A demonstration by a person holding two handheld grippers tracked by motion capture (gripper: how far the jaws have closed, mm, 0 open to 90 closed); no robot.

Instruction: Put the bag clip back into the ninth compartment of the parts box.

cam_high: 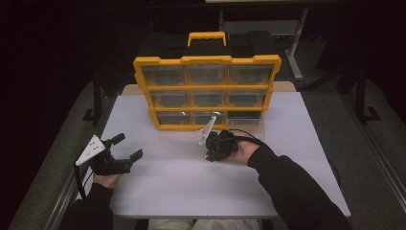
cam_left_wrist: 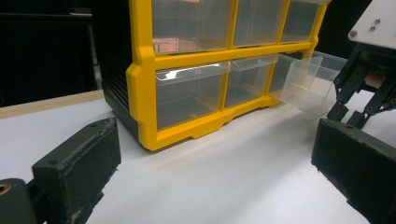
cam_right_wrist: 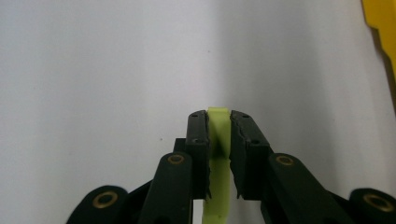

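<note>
Well, the biggest thing on the white bench (cam_high: 172,187) is the yellow organizer (cam_high: 207,91), standing upright at the far edge with three rows of clear drawers; it looks rigid and heavy enough to stay put, though I'd guess it could rock if a drawer were yanked. One drawer (cam_left_wrist: 306,84) in the bottom row, at the right end, is pulled partway out. It is thin, clear plastic, so I judge it light, stiff, a bit slippery and easily cracked; its front lip seems the sensible place to hold. The right tool (cam_high: 216,145) rests low over the bench just in front of that bottom row, the hand behind it and the sleeve running back to the near right corner, jaws pointing along the surface. It is clenched on a small yellow-green strip (cam_right_wrist: 218,158), pinched flat between the pads with one end poking just past the tips. That strip looks light and probably slightly bendy, so a mid-length pinch like this should keep it from swivelling. The left tool (cam_high: 125,149) hovers near the bench's left edge, well apart from the organizer, jaws spread wide and holding nothing, aimed toward the drawers.
</note>
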